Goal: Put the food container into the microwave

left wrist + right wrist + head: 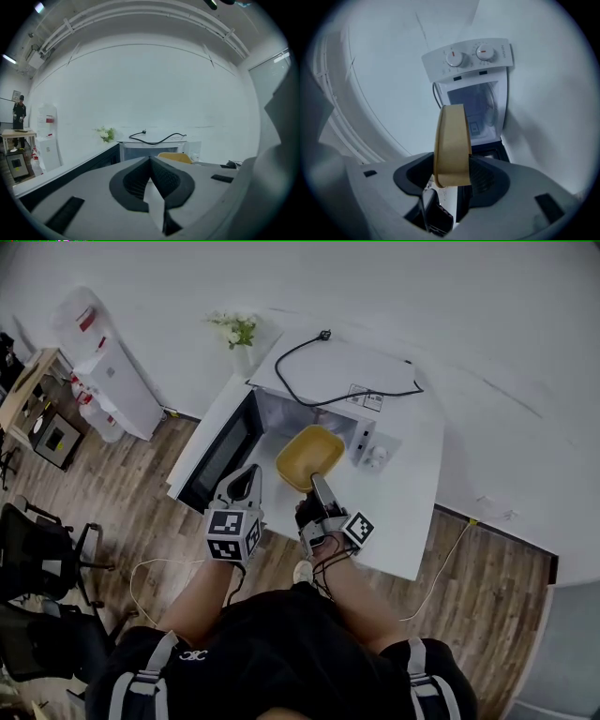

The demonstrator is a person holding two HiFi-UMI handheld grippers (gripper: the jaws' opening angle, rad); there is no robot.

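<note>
The yellow food container (309, 457) hangs in front of the open cavity of the white microwave (349, 369), with my right gripper (318, 486) shut on its near rim. In the right gripper view the container (451, 140) stands edge-on between the jaws, and the microwave's cavity (474, 111) and two knobs lie just beyond it. The microwave door (221, 452) is swung open to the left. My left gripper (246, 480) hovers by the door's near end, shut and empty. Its pressed-together jaws (151, 161) point at the microwave (150, 147) and the container (176, 157).
The microwave sits on a white table (414, 512) against the wall. A black power cord (337, 396) lies on its top. A flower vase (238, 334) and a water dispenser (109, 369) stand at the left; black chairs (37, 563) are on the wooden floor.
</note>
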